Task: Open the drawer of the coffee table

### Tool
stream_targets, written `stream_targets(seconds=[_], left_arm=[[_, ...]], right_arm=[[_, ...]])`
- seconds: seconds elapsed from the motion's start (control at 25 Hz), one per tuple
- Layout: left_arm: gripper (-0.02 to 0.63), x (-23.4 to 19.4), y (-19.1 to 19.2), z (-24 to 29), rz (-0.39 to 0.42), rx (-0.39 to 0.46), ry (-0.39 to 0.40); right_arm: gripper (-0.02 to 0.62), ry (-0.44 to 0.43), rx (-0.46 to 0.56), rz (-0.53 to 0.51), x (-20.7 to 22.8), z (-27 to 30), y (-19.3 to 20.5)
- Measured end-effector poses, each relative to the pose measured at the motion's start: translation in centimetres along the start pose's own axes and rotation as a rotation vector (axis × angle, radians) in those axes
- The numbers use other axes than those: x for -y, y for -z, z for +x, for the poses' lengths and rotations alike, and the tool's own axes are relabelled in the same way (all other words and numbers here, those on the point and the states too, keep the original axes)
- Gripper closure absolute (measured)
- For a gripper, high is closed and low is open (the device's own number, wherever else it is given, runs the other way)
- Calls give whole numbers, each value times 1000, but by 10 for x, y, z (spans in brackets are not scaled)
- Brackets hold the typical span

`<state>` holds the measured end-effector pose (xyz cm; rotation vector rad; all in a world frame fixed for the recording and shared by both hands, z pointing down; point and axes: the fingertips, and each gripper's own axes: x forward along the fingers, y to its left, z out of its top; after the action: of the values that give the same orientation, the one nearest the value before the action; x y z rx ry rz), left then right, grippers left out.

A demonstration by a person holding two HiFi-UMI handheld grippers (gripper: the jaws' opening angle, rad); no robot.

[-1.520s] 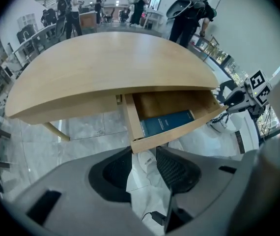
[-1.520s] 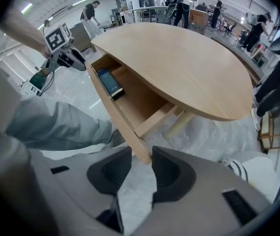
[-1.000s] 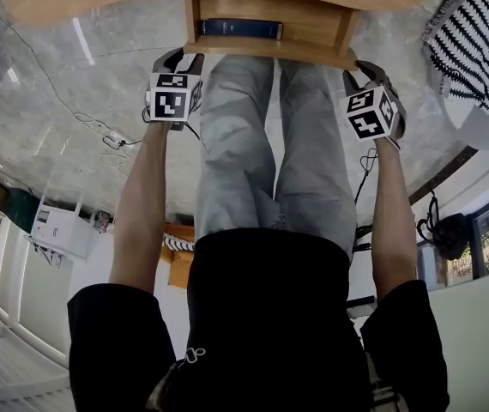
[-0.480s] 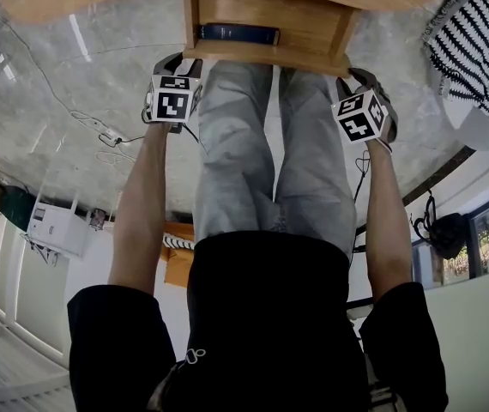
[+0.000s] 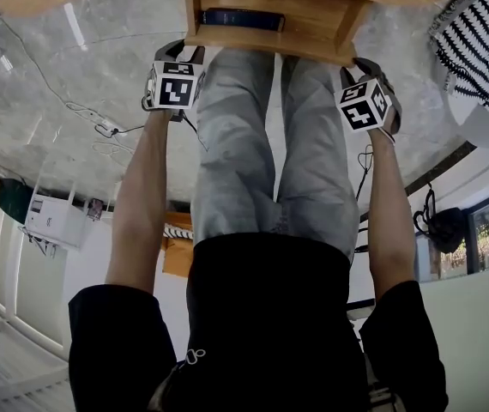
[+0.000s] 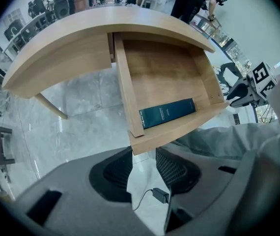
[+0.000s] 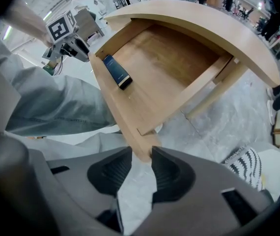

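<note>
Drawer of the coffee table is pulled out, and a dark blue book lies inside by its front board. The left gripper has its jaws apart right at one front corner. The right gripper has its jaws apart around the other corner.

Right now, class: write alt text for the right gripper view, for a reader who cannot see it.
An open wooden drawer holds a dark blue book near its front. The right tongs straddle the drawer front's corner, jaws apart.
</note>
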<state>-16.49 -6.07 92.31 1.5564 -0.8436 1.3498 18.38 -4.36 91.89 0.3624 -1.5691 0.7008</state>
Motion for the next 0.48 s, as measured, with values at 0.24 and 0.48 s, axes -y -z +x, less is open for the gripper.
stream_targets(seconds=[0.24, 0.48], left_arm=[[463, 0, 2, 5, 2, -13, 4], [463, -1, 2, 6, -44, -22, -29]], right_arm=[[472, 0, -7, 9, -1, 6, 1], [457, 22, -4, 78, 1, 8, 0]])
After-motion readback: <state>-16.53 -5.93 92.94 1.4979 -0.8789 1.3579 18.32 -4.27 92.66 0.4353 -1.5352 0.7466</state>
